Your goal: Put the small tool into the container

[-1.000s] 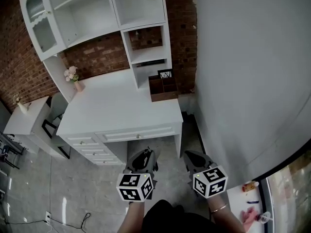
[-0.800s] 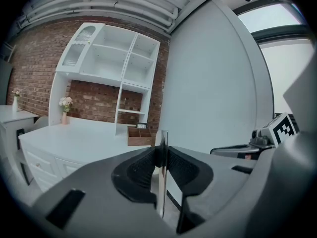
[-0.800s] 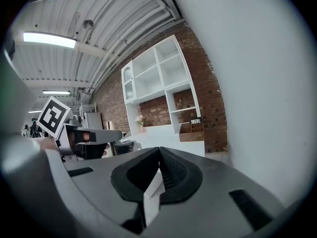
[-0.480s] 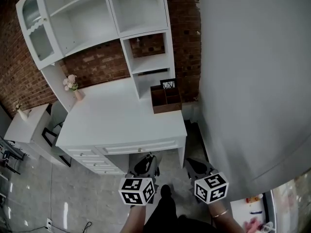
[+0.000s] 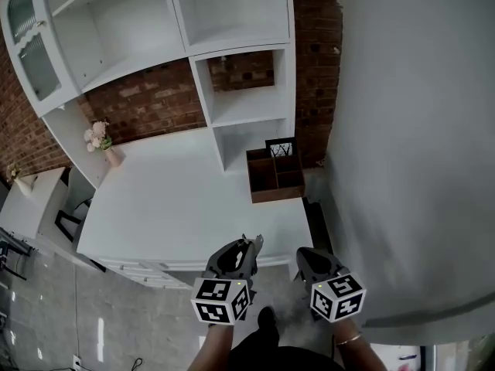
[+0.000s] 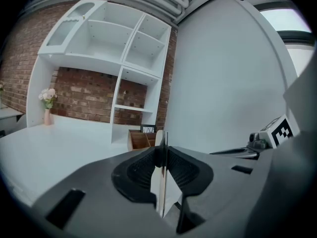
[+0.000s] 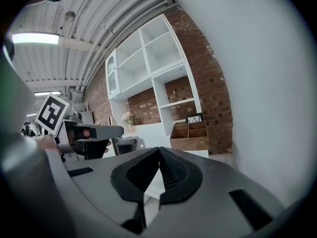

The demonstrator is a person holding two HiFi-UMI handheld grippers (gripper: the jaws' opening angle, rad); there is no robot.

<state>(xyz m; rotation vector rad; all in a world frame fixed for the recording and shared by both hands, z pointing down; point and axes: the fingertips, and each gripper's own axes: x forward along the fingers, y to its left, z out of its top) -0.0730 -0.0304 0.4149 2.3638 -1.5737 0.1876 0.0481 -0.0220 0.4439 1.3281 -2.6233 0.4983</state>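
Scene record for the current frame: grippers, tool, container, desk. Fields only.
left gripper: shut on small tool, a thin flat piece seen edge-on
right gripper: shut, nothing between jaws
container: wooden divided box, back right of desk, beside shelf unit
desk: white, flower vase at back left
tool vs container: apart; both grippers at desk's near edge

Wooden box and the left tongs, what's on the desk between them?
Nothing: the head view shows only bare white desk between the left tongs, shut on a thin tool, and the box.
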